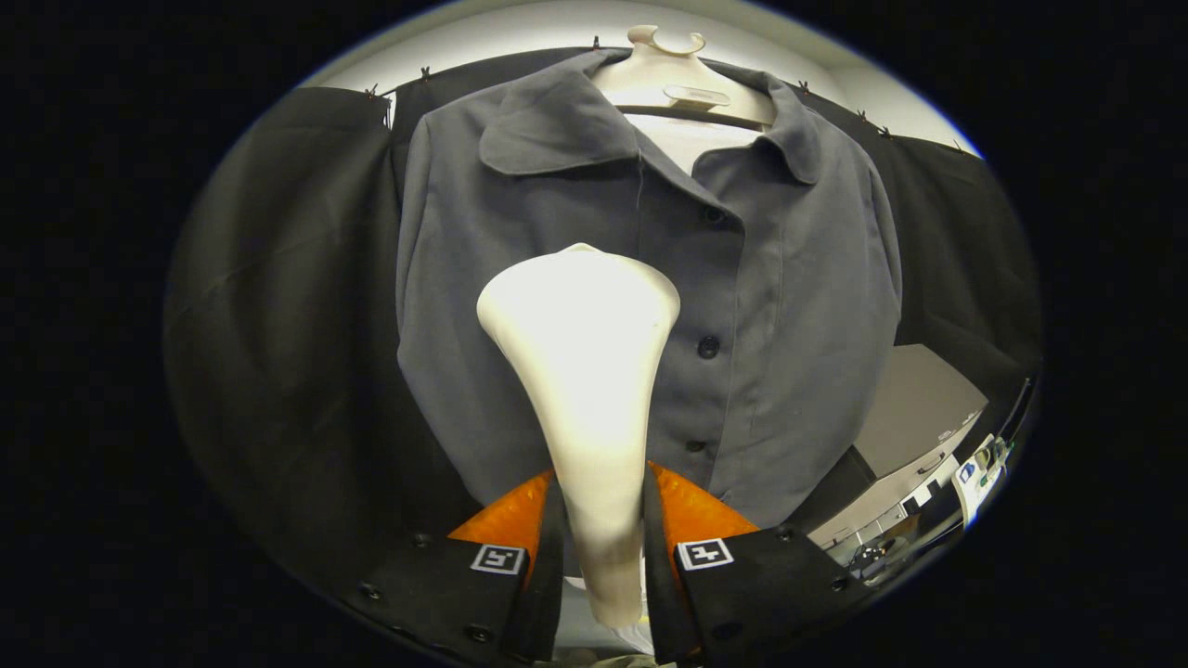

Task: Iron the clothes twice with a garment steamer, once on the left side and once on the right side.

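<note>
A grey buttoned shirt (pixel 789 306) hangs on a white hanger (pixel 668 70) just beyond my fingers, collar open at the top. My gripper (pixel 601 506) is shut on the handle of a white garment steamer (pixel 585 343). The steamer stands up between the fingers, and its broad head sits against the shirt's left front panel, beside the button placket, about mid-chest height. The steamer hides part of that panel. Three dark buttons show to the right of the steamer head.
Black cloth (pixel 278 325) hangs behind and on both sides of the shirt. A grey cabinet with drawers (pixel 914 417) stands low on the right, with small objects beside it. A white wall shows above the cloth.
</note>
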Available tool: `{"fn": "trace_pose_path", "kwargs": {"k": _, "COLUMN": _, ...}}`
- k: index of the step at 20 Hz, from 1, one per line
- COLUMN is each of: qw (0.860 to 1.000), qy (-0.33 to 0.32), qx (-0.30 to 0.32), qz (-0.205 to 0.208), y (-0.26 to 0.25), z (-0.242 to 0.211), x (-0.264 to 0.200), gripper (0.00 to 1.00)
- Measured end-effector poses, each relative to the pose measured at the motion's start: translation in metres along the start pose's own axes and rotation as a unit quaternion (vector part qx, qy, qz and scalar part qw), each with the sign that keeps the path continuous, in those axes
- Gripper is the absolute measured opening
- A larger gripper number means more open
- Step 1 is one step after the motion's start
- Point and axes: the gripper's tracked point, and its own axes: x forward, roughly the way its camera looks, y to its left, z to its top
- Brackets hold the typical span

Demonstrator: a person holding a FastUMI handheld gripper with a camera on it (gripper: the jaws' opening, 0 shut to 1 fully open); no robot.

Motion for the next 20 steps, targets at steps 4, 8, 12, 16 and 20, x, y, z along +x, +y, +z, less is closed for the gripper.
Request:
{"fn": "trace_pose_path", "kwargs": {"k": 4, "qw": 1.000, "qy": 0.016, "qx": 0.000, "qz": 0.000, "y": -0.003, "z": -0.016, "x": 0.003, "gripper": 0.46}}
{"fn": "trace_pose_path", "kwargs": {"k": 8, "qw": 0.999, "qy": 0.035, "qx": 0.000, "qz": 0.003, "y": -0.004, "z": -0.034, "x": 0.005, "gripper": 0.46}}
{"fn": "trace_pose_path", "kwargs": {"k": 12, "qw": 0.998, "qy": 0.058, "qx": 0.002, "qz": 0.005, "y": -0.010, "z": -0.061, "x": 0.009, "gripper": 0.46}}
{"fn": "trace_pose_path", "kwargs": {"k": 16, "qw": 0.997, "qy": 0.082, "qx": 0.005, "qz": 0.006, "y": -0.014, "z": -0.088, "x": 0.017, "gripper": 0.46}}
{"fn": "trace_pose_path", "kwargs": {"k": 20, "qw": 0.994, "qy": 0.109, "qx": 0.004, "qz": 0.004, "y": -0.022, "z": -0.120, "x": 0.026, "gripper": 0.46}}
